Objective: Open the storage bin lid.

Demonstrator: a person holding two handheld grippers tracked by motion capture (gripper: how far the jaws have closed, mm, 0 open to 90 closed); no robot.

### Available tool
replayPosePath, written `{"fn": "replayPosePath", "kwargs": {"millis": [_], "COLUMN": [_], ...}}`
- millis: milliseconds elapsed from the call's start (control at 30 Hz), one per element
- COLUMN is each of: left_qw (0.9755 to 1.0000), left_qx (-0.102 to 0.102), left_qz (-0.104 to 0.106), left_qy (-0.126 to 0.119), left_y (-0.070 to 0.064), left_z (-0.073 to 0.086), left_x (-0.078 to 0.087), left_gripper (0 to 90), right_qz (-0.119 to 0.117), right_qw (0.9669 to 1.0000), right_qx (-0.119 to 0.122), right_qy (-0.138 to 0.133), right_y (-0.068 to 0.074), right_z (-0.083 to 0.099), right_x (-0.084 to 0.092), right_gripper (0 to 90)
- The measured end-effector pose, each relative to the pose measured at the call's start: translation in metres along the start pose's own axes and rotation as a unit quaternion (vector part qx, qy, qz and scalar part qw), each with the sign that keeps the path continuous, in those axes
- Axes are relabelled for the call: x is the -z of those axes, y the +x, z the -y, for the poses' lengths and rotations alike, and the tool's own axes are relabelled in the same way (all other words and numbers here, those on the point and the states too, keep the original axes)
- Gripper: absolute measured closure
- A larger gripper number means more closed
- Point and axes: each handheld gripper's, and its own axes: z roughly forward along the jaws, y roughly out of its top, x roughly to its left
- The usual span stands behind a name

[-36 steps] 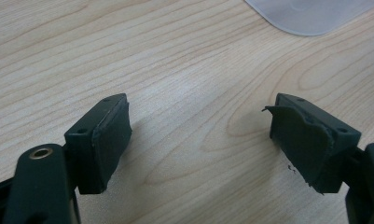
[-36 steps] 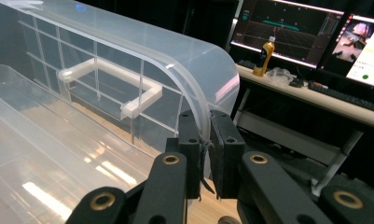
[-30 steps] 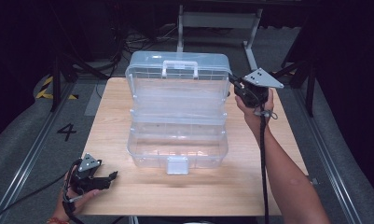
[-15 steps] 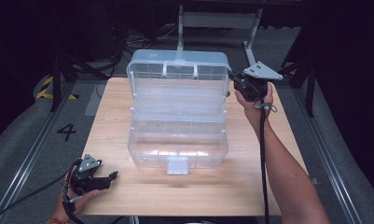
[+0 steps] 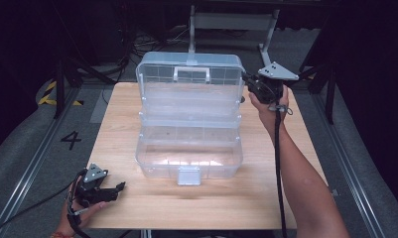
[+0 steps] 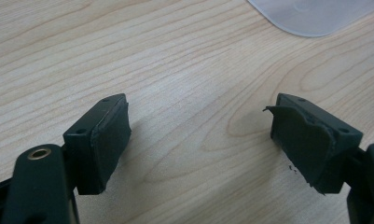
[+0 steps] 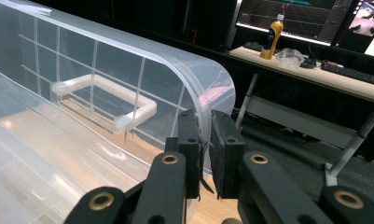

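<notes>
Slightly farther back than a second ago, the clear lid (image 5: 189, 82) now stands more upright at the upper centre of the high view, and the right gripper (image 5: 247, 82) has gone with it toward the upper right. That gripper is clamped on the lid's right rim; in the right gripper view its black jaws pinch the curved corner of the lid (image 7: 208, 93), with the white handle (image 7: 105, 95) off to the left of them. The left gripper (image 5: 118, 187) has not shifted: it rests at the lower left of the high view on the wooden table (image 5: 305, 163), jaws apart with nothing between them, bare wood showing in the left gripper view (image 6: 198, 126).

The open plastic box (image 5: 189, 153) sits at the centre of the table, its long axis running left to right across the frame, and the lid hinges along that same axis. So the lid probably swings away toward the top of the frame, and the right hand, gripping one end of it, is the nearer one by far; the left gripper lies well apart, below and left of the box's front latch (image 5: 188, 176).
</notes>
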Motion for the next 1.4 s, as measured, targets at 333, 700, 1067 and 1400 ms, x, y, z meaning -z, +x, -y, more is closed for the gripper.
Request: {"fn": "replayPosePath", "kwargs": {"millis": [333, 700, 1067, 1400], "left_qw": [1.0000, 1.0000, 1.0000, 1.0000], "left_qx": [0.003, 0.007, -0.001, 0.000], "left_qz": [-0.006, -0.003, 0.000, 0.003], "left_qy": [0.000, -0.002, -0.002, -0.002], "left_y": [-0.001, -0.001, -0.001, -0.002], "left_z": [0.001, 0.001, -0.001, 0.000], "left_x": [0.001, 0.000, -0.001, -0.001], "left_gripper": [20.2, 19.3, 19.2, 19.1], "right_qz": [0.000, 0.004, 0.004, 0.009], "right_qw": [0.9999, 0.9996, 0.9991, 0.9985], "right_qx": [-0.004, -0.012, -0.025, -0.030], "right_qy": [0.010, 0.024, 0.034, 0.046], "right_y": [-0.005, -0.011, -0.020, -0.025], "right_z": [-0.002, -0.003, 0.003, 0.007], "right_x": [-0.011, -0.026, -0.048, -0.064], "right_gripper": [83.4, 83.2, 82.6, 82.4]}}
